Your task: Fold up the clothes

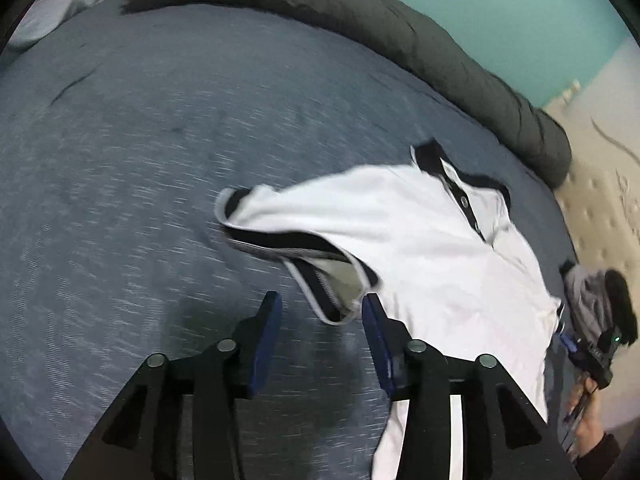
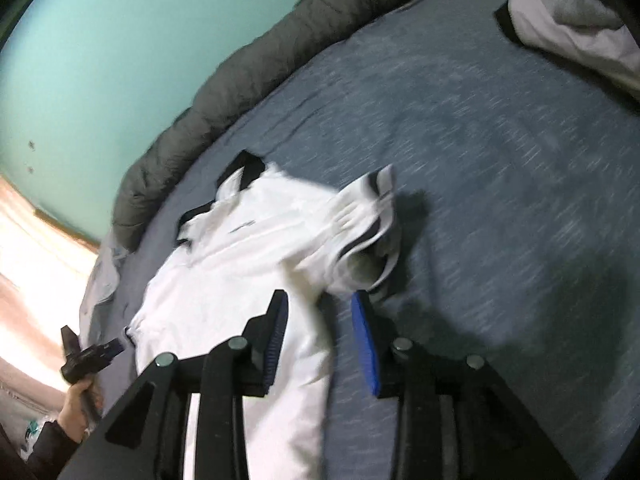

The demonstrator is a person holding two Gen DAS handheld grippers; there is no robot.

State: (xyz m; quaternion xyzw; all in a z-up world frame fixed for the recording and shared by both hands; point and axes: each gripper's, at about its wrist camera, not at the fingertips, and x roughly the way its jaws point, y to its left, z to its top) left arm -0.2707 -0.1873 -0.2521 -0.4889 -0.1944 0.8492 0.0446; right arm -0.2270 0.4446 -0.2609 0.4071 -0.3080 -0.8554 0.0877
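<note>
A white polo shirt [image 1: 432,248] with black collar and black-trimmed sleeves lies front up on the blue-grey bed cover [image 1: 160,160]. My left gripper [image 1: 320,308] is open, just short of the shirt's left sleeve cuff [image 1: 320,276], which stands raised and folded. In the right wrist view the same shirt [image 2: 240,264] lies spread out, its other sleeve [image 2: 360,224] bunched up. My right gripper [image 2: 320,304] is open, its tips at the base of that sleeve. Each gripper also shows in the other's view, at the shirt's hem: the right gripper [image 1: 592,356] and the left gripper [image 2: 92,356].
A dark grey rolled duvet [image 1: 400,36] runs along the bed's far edge below a teal wall [image 1: 500,8]. A heap of grey and white clothes [image 2: 580,20] lies on the bed at the top right of the right wrist view. A cream padded headboard [image 1: 600,184] stands to the right.
</note>
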